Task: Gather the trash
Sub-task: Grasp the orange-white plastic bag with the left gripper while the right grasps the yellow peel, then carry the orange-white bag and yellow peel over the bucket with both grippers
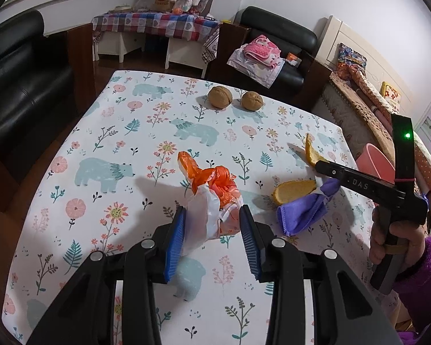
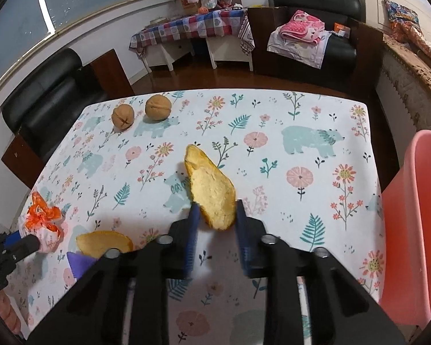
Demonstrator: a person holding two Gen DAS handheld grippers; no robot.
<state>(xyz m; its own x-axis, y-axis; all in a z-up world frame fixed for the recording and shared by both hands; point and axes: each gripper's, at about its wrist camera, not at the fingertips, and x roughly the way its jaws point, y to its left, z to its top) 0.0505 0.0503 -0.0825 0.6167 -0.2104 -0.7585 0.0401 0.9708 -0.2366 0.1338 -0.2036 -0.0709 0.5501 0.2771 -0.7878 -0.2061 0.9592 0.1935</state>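
Note:
A knotted orange and white plastic bag (image 1: 215,201) lies on the floral tablecloth (image 1: 123,149), its near end between the blue pads of my left gripper (image 1: 212,215), which stands open around it. My right gripper (image 2: 217,211) holds the near end of an orange peel (image 2: 209,189) between its pads, the peel tilted up off the table. It also shows in the left wrist view (image 1: 311,153). A second peel (image 2: 105,243) and a purple cloth (image 1: 304,211) lie between the two grippers.
Two walnuts (image 1: 219,97) (image 1: 252,101) sit near the table's far edge. A pink bin (image 2: 413,224) stands off the table's right side. Black sofas, a checked side table and a chair with pink clothes stand beyond.

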